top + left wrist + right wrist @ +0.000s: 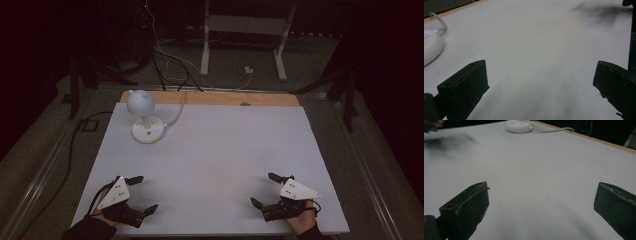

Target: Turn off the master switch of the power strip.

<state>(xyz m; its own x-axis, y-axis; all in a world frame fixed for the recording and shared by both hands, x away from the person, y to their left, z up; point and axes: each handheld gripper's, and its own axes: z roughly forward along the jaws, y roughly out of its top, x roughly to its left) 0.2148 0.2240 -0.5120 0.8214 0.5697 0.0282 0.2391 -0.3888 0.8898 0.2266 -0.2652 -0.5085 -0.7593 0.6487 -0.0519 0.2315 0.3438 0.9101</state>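
A white desk lamp [144, 116] with a round head and a disc base stands at the table's far left. Its base [430, 46] sits at the left edge of the left gripper view, and its base [518, 125] lies at the top of the right gripper view. My left gripper [142, 194] rests low at the near left of the white table top [215, 150], jaws wide apart with nothing between them. At the near right my right gripper [264, 189] is open too and holds nothing. Both point inward over bare table.
A white cable [177, 112] runs from the lamp base over the table's wooden far edge [210, 98]. Beyond the table, a white metal stand [245, 30] and loose cables lie on the dark floor. A black cable [75, 145] trails along the left side.
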